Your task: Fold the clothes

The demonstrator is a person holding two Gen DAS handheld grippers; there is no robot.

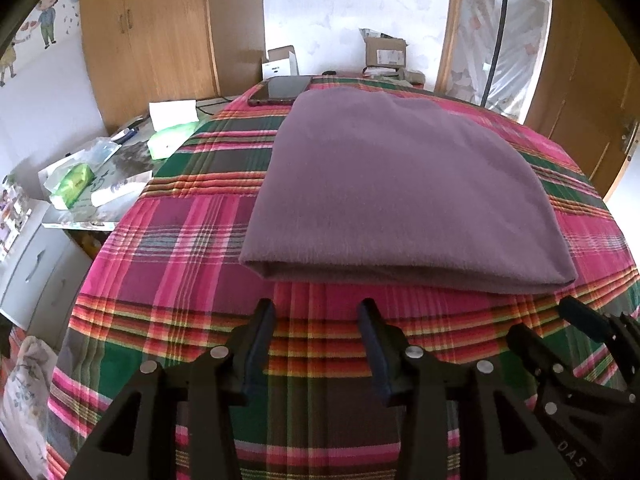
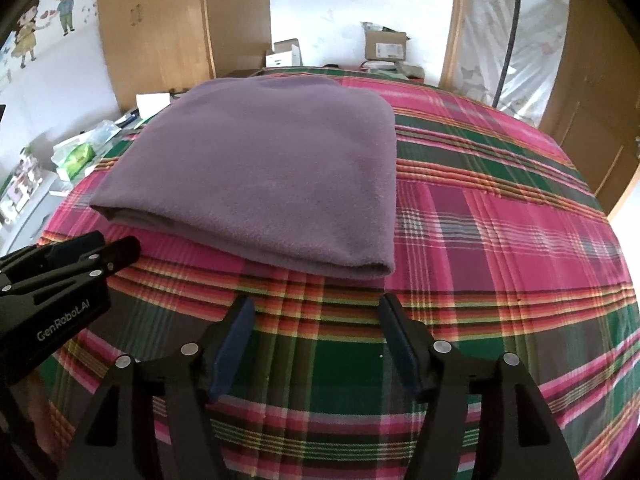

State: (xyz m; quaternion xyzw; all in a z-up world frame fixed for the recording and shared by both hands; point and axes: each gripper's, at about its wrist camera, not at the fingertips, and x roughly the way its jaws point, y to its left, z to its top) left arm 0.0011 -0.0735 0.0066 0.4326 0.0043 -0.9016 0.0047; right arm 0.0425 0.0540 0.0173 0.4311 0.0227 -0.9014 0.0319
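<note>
lying folded: one purple garment [image 1: 400, 184], two open grippers near.

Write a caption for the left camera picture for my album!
Open left tongs wait just in front of a folded purple cloth on a plaid bed cover.

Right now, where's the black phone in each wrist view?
Left wrist: black phone lies at upper centre, on the plaid bedspread by the far-left corner of the folded purple garment.
Right wrist: not in view; the purple garment covers that area.
Shared landmark: brown cardboard box against the far wall.
</note>
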